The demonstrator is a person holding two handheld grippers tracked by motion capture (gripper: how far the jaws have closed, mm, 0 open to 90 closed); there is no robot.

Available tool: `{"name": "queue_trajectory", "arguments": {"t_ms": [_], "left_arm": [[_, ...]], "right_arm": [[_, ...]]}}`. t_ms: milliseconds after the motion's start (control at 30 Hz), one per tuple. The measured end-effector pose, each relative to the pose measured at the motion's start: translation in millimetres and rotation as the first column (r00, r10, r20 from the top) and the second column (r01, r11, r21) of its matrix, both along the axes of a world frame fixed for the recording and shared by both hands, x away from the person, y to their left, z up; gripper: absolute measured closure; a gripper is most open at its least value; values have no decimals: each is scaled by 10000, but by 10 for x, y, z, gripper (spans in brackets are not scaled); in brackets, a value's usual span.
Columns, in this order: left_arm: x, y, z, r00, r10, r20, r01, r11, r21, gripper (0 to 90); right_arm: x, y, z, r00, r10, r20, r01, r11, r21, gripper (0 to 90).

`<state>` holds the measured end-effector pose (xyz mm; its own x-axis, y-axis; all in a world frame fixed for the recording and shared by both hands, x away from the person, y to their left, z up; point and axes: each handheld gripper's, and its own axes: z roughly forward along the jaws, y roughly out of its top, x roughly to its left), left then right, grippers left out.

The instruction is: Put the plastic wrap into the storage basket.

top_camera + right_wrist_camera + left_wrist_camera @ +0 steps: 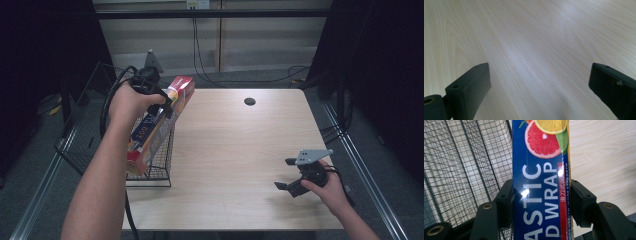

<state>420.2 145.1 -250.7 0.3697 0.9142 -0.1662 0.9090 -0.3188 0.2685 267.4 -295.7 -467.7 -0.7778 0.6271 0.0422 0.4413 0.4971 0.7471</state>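
The left tool (167, 102) is clamped across the long plastic wrap box (156, 125), one jaw pressed to each narrow side, as the left gripper view shows around the printed blue face (540, 192). The box slants steeply: its near, lower end sits inside the wire basket (152, 172) at the left edge of the worktop (240, 150), while its far, red end sticks up above the basket's rim. Gripping it across the width partway along its length likely gives control over the tilt, so the long carton can be steered through the basket's open top without catching the mesh. Whether the lower end already rests on the basket floor cannot be told from these angles.

The right tool (286, 174) rests low at the near right of the worktop, well apart from the basket, its jaws spread wide with nothing between them; the right gripper view looks along them over bare pale wood (531, 50). Parked there, it seems to be kept out of the way while the left hand (131, 102) does the work alone. A small dark round hole (249, 101) sits at the far side of the worktop.
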Motion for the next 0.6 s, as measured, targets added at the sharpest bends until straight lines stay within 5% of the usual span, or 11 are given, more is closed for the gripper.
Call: {"name": "queue_trajectory", "arguments": {"t_ms": [600], "left_arm": [[-6, 165, 115, 9999, 111, -34, -111, 9999, 26, 455]], "right_arm": [[2, 6, -7, 10000, 8, 4, -8, 10000, -36, 37]]}}
